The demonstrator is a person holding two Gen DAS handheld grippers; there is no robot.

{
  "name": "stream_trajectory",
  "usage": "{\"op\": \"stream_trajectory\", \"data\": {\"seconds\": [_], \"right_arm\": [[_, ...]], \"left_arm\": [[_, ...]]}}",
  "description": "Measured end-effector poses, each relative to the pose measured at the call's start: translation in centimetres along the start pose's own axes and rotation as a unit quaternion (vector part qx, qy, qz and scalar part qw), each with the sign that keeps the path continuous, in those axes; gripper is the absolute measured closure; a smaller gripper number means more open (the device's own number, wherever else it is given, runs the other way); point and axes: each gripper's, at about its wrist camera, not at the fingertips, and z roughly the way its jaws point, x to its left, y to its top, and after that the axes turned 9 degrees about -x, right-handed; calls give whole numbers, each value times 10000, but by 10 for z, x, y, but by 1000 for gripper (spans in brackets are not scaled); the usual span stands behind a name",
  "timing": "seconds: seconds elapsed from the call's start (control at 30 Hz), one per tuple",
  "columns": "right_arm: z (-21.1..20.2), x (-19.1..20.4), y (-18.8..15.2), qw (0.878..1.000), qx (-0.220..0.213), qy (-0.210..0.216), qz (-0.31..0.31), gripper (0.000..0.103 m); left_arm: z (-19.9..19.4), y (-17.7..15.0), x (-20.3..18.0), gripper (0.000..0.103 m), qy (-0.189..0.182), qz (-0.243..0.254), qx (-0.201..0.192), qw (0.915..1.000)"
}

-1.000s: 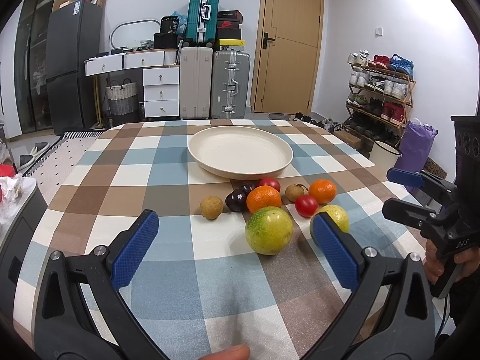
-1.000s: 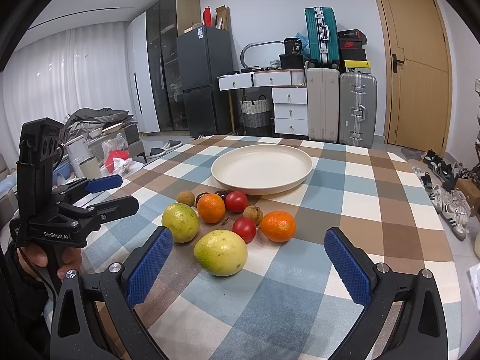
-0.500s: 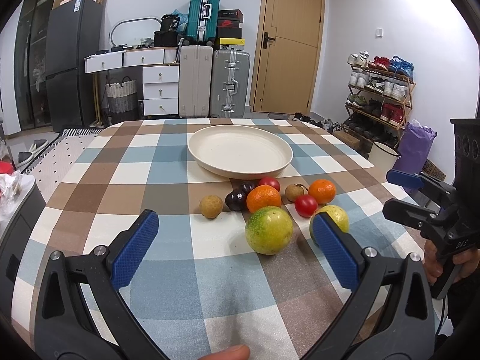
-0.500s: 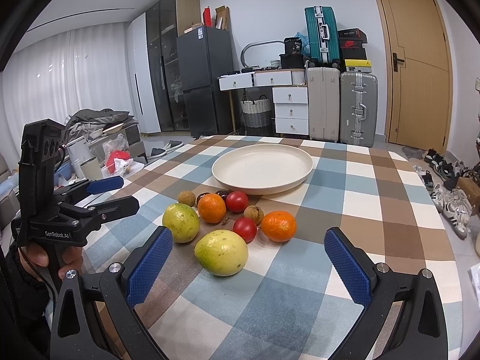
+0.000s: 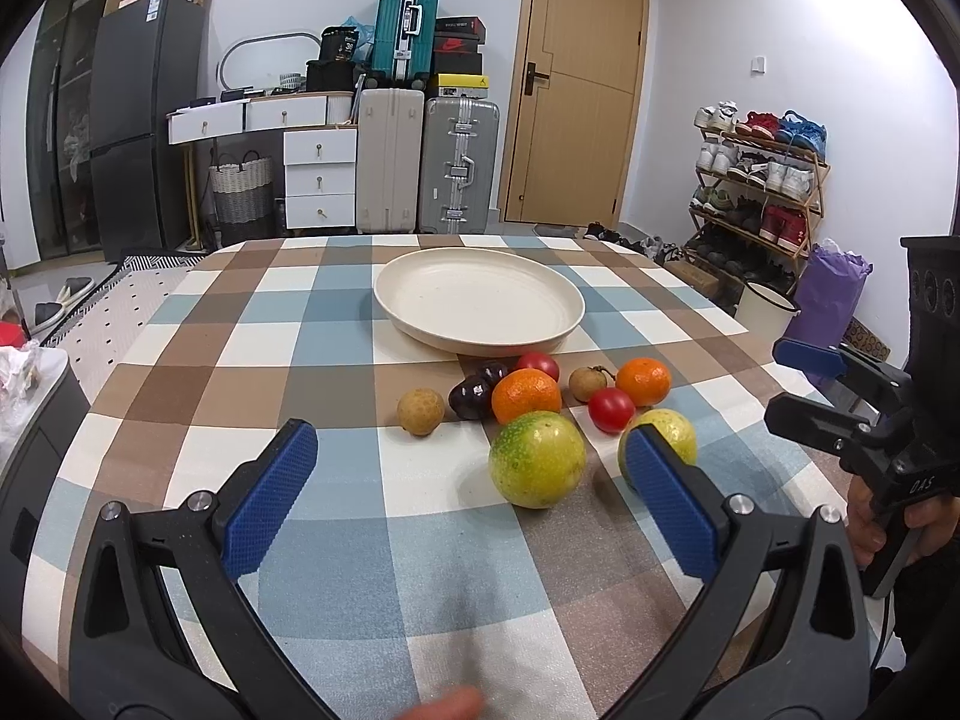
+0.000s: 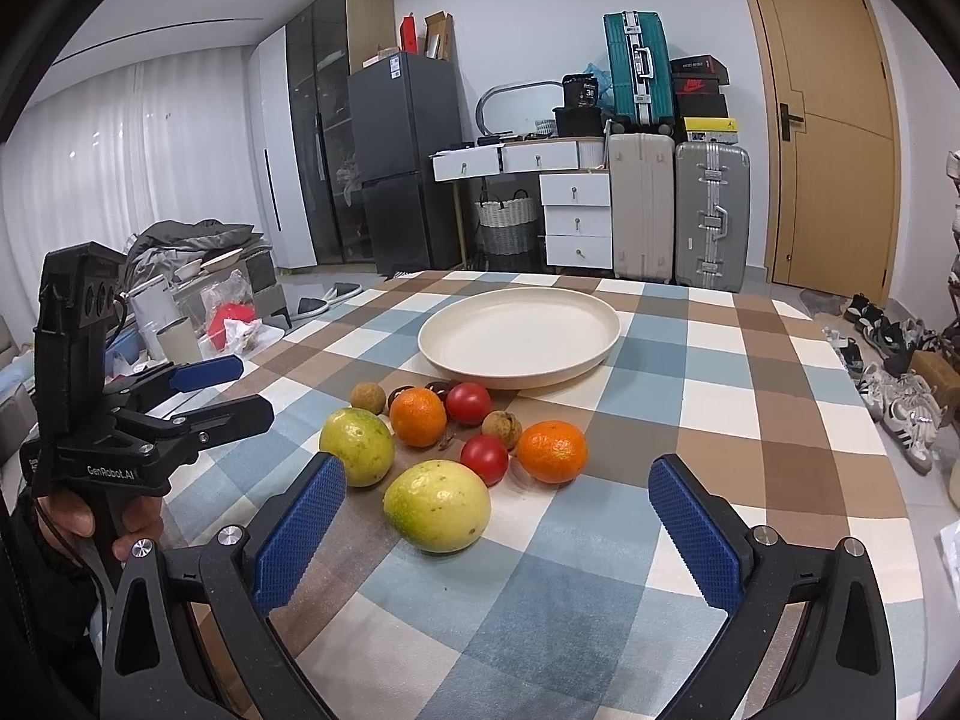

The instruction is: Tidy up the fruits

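A round cream plate (image 5: 480, 300) sits empty toward the far middle of the bench (image 5: 336, 546), which wears a blue, brown and white checked cloth. Just in front of the plate's near rim lies a cluster of fruit, all on the cloth. From the left wrist view: a small tan round fruit (image 5: 420, 412) at the left end, 2 dark purple fruits (image 5: 474, 396) touching each other, a larger orange (image 5: 526, 396) beside them, a red tomato (image 5: 538, 364) behind it near the plate's rim, a second small tan fruit (image 5: 587, 383), a smaller orange (image 5: 643, 381) at the right, and a second red tomato (image 5: 611, 409) in front of those. Nearest the cameras lie 2 large yellow-green round fruits: one (image 5: 536, 459) in the open, the other (image 5: 666, 435) partly hidden behind a blue pad.

The left gripper (image 5: 474, 516) hovers low over the near bench, its blue-padded fingers (image 5: 270, 507) spread wide with nothing between them. The right gripper (image 6: 498, 534) is likewise wide and empty, with a yellow-green fruit (image 6: 437, 505) lying ahead of its left finger (image 6: 298, 531). A hand (image 6: 78, 516) grips each handle.
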Motion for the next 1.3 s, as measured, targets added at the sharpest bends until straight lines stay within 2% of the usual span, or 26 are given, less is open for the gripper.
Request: {"op": "stream_trajectory", "data": {"seconds": [0.27, 0.33, 0.57, 0.7, 0.77, 0.8, 1.1, 1.2, 1.3], "right_arm": [[1, 0, 1, 9998, 157, -71, -38, 0], [9, -2, 2, 9994, 325, -93, -16, 0], [30, -5, -4, 9952, 952, 5, 223, 0], [43, 2, -9, 9916, 1281, 111, 166, 1], [51, 6, -12, 9883, 1516, 123, 112, 11], [55, 7, -13, 9869, 1606, 108, 109, 13], [76, 15, -17, 9809, 1912, 318, 153, 15], [82, 16, -17, 9796, 1969, 370, 137, 21], [85, 15, -16, 9789, 1993, 427, 170, 27]], "left_arm": [[1, -4, 1, 1, -13, 33, 8, 10000], [4, -1, -4, 1, -33, 72, 56, 10000], [26, -7, -11, 1, -7, 173, 620, 9979], [35, -9, -11, 1, -42, 69, 821, 9966], [39, -9, -11, 1, -53, 6, 874, 9962], [41, -9, -11, 1, -72, -2, 911, 9958], [66, -8, -12, 1, -196, -39, 1206, 9925], [74, -7, -12, 1, -248, -24, 1304, 9912], [79, -7, -11, 6, -363, -64, 1395, 9895]]}}
